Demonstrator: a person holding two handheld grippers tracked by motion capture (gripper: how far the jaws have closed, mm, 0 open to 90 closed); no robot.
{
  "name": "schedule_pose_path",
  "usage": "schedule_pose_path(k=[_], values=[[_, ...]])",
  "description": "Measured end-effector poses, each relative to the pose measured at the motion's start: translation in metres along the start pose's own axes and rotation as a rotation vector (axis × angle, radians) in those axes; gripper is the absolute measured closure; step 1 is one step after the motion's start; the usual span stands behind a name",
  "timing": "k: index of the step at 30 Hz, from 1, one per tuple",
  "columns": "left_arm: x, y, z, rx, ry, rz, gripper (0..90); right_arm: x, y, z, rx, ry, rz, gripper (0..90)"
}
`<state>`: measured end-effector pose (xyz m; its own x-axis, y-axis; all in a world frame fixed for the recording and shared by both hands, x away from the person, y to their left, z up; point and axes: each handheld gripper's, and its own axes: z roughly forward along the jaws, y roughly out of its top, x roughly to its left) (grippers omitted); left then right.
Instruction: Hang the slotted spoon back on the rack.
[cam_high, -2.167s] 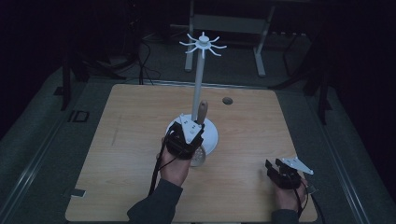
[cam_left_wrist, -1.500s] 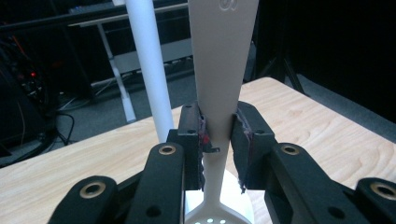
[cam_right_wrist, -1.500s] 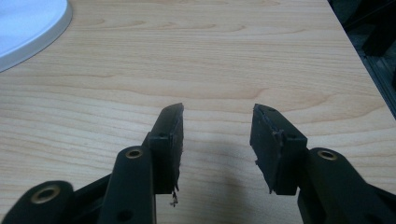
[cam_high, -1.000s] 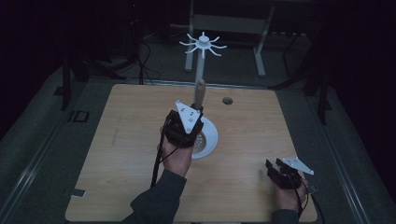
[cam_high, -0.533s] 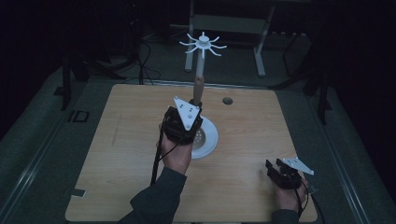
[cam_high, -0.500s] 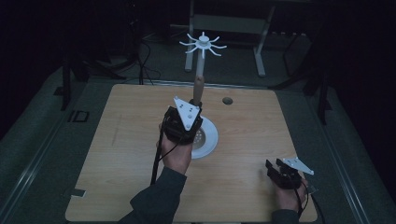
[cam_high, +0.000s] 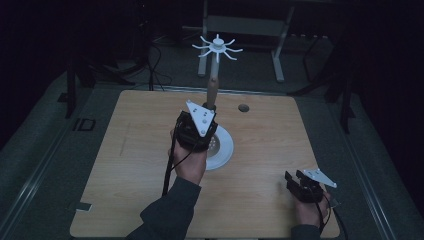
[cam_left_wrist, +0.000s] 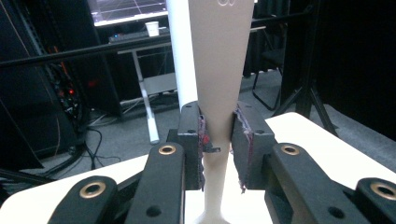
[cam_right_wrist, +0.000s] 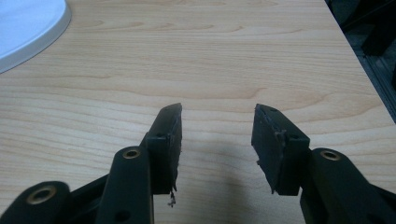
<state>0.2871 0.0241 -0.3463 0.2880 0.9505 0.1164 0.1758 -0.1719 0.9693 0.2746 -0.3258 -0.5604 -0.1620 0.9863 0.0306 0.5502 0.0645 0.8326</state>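
A tan wooden utensil handle (cam_high: 213, 87) stands upright beside the white pole of a hanging stand. The stand has a round white base (cam_high: 223, 148) on the table and a ring of hooks (cam_high: 217, 47) at its top. My left gripper (cam_high: 206, 109) is shut on the handle, above the base. In the left gripper view both pads press the narrow part of the tapered handle (cam_left_wrist: 222, 56), with the white pole (cam_left_wrist: 180, 56) just behind it. My right gripper (cam_high: 294, 177) rests near the table's front right corner, open (cam_right_wrist: 217, 126) over bare wood.
The wooden table (cam_high: 135, 150) has a small dark round hole (cam_high: 243, 107) right of the stand. An edge of the stand's base (cam_right_wrist: 23, 23) lies far left in the right gripper view. A metal desk frame (cam_high: 245, 25) and cables lie on the floor beyond the table.
My left gripper has risen from the stand's base with the tan handle, up along the pole. Over the last half second it has hardly moved. The right gripper has stayed put.
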Motion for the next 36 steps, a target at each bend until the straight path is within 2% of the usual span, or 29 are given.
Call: schedule_pose_path(k=[7, 36], values=[[-0.002, 0.003, 0.001, -0.001, 0.019, 0.005, 74.5, 0.0, 0.0, 0.0, -0.001, -0.002, 0.0, 52.5], [-0.002, 0.018, 0.011, 0.01, 0.04, 0.023, 74.4, -0.001, 0.0, -0.001, 0.0, -0.002, 0.001, 52.5]])
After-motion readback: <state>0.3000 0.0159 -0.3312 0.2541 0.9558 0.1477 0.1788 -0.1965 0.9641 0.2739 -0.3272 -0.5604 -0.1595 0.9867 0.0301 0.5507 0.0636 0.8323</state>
